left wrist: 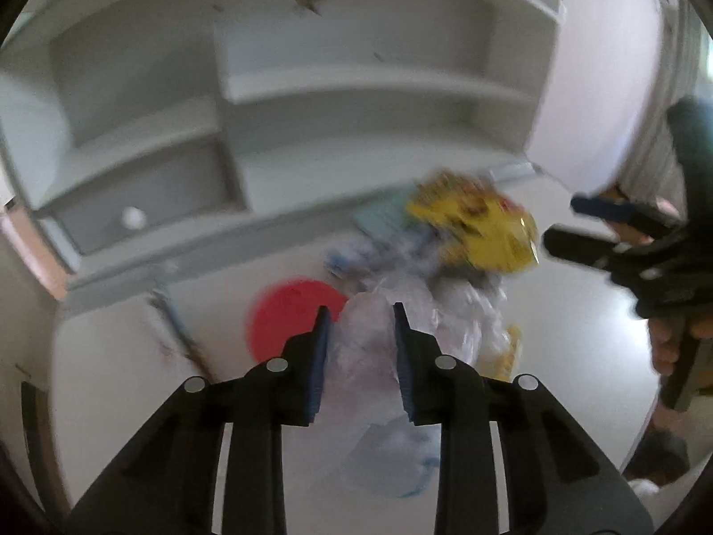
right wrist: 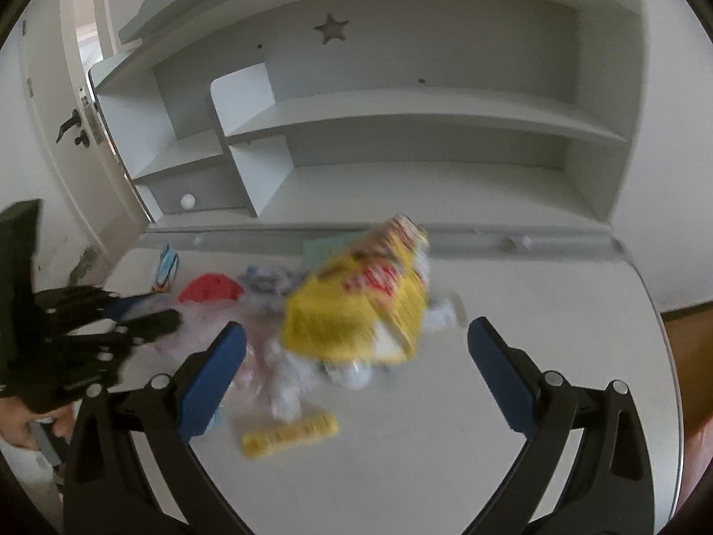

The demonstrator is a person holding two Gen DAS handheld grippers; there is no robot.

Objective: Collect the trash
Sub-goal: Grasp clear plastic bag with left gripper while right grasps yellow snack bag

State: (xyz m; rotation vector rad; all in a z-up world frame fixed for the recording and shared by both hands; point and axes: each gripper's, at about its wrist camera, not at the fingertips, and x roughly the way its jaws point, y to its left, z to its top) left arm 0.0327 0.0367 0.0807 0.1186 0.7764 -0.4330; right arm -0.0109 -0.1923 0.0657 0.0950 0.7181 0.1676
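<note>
- Trash lies in a loose heap on the white desk (right wrist: 512, 401), toward its back edge, just before the grey shelf unit (right wrist: 401, 111).
- The left gripper (left wrist: 361, 316) sits at the heap's near left side; its jaws stand narrow with a clear plastic bag (left wrist: 370, 347) bunched between them, and the pads look pressed on the film, though blur leaves the firmness of that grip a guess.
- The right gripper (right wrist: 356, 334) hangs wide open and holds nothing; in its own view the heap lies straight ahead, between and beyond its fingers.
- A yellow wrapper (right wrist: 356, 307) tops the heap, its long axis running from near left to far right toward the shelf; it is blurred, and whether it rests on the crumpled white pieces under it or is lifted off them cannot be told.
- A small yellow strip (right wrist: 289, 439) lies apart on the near side, closest to the right gripper, its length almost crosswise to the fingers.
- A red disc (left wrist: 289, 316) lies flat just left of the bag, beside the left gripper's left finger.
- Judged from this, the right gripper is the nearer one for the wrapper and the strip, while the left is taken up with the bag.
- Room is open on the desk's right half and near edge; the shelf's base closes the far side, and the left gripper crowds the heap's left.
</note>
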